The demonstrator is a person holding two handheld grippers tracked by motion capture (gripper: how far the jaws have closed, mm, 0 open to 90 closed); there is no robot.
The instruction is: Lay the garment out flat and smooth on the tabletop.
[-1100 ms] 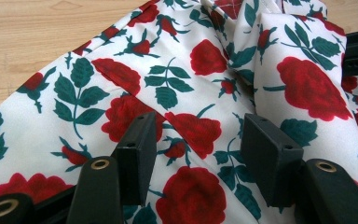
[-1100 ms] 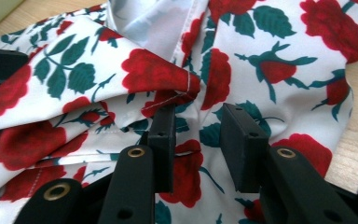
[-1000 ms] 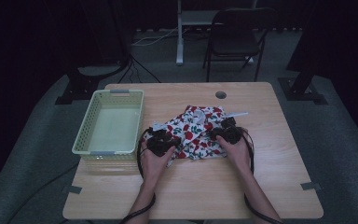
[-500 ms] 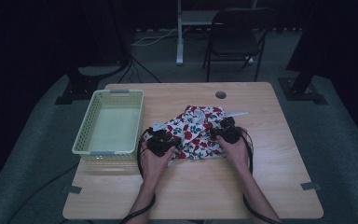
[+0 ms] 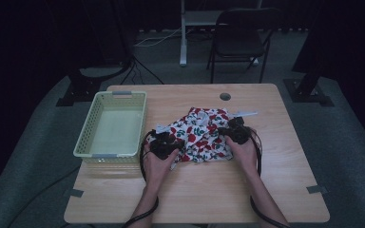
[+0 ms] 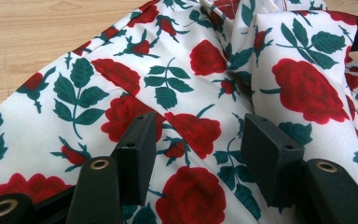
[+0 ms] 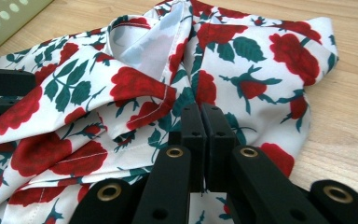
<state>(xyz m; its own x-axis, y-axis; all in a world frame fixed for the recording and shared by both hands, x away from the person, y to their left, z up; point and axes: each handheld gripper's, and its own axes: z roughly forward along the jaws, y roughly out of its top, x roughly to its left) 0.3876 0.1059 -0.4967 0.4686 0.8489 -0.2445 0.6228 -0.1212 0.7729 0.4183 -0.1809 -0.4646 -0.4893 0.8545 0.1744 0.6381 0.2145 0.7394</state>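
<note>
From the high view, rose-print cloth (image 5: 200, 134) lies mid-table, right of basket (image 5: 112, 125), long axis left-right between both grippers; left gripper (image 6: 199, 140) view: jaws apart over a fold, gripping nothing; right gripper (image 7: 201, 122) view: jaws closed on cloth edge.

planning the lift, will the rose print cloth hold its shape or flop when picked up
Probably flop: the rose print cloth lies in soft folds and creases. It looks thin and light, so it should drape from wherever it is held. The right gripper is shut on a fold, so it seems to pinch easily.
</note>
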